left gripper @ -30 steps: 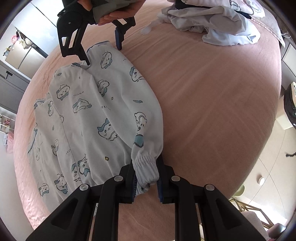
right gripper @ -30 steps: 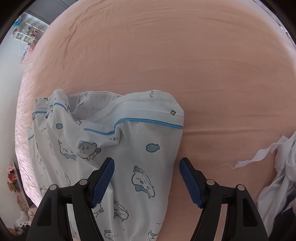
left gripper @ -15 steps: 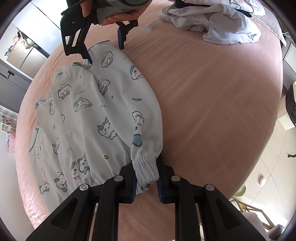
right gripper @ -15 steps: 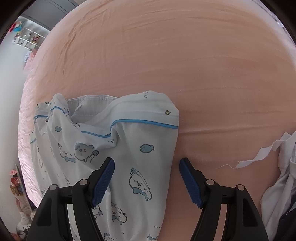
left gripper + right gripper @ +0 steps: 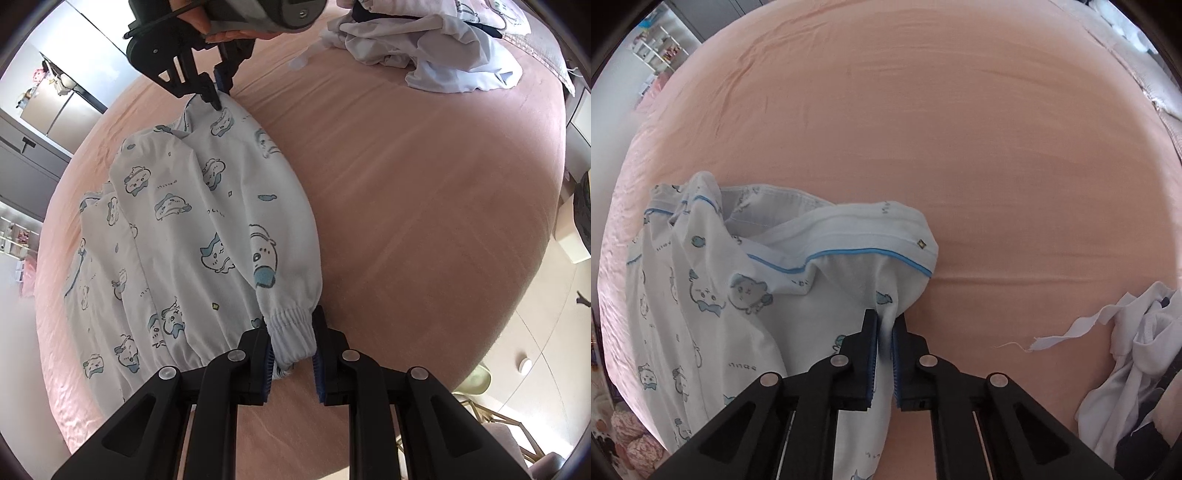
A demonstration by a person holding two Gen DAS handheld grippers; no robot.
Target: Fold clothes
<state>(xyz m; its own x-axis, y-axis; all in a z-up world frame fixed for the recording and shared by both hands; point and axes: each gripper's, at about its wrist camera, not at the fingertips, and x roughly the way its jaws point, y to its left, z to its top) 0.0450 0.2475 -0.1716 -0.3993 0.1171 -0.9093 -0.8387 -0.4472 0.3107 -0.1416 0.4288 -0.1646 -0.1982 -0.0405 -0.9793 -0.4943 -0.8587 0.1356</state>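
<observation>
Nothing really readable here. The white pajama top (image 5: 207,236) has little scribbly marks printed between the cartoon animals that look like lettering, but they're too small and blurry to make out in either wrist view. No labels, brand names or numbers show up anywhere else.

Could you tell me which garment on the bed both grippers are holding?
The cartoon-print pyjama top, spread flat; the plain white clothes lie crumpled and untouched.

Left tool (image 5: 291,354) and right tool (image 5: 884,354) both clamped.
</observation>
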